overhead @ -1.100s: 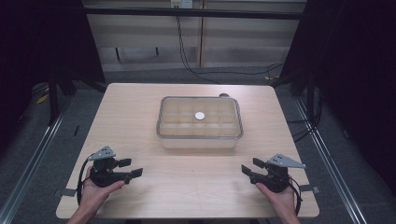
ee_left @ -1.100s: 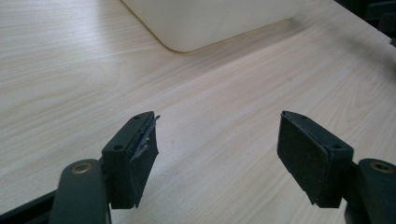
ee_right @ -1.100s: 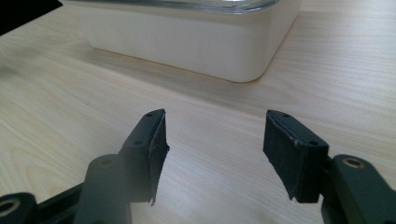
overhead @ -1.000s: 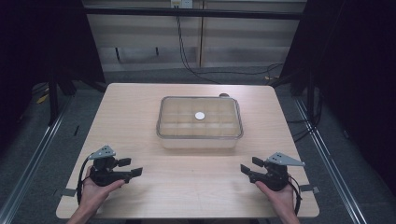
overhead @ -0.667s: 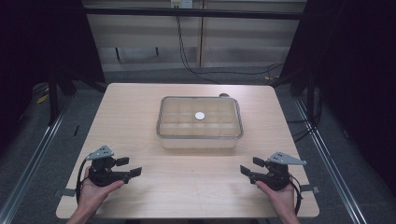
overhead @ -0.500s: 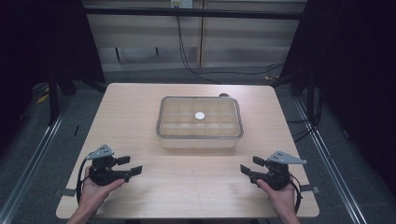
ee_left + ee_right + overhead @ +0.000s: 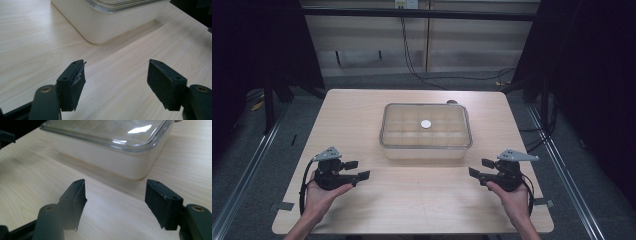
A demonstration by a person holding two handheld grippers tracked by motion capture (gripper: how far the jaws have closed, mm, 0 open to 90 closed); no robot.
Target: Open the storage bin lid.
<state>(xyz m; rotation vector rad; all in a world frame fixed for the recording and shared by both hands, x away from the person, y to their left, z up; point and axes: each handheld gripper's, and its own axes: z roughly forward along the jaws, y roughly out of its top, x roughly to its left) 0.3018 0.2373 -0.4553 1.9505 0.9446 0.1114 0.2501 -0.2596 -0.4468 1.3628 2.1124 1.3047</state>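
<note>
Clear-lidded box (image 7: 426,131), white round label (image 7: 426,124), writing unreadable

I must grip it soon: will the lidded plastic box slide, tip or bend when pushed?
The plastic box is low and wide, so it will probably slide, not tip. Its thick white walls look stiff. The glossy clear lid may be slippery.
</note>
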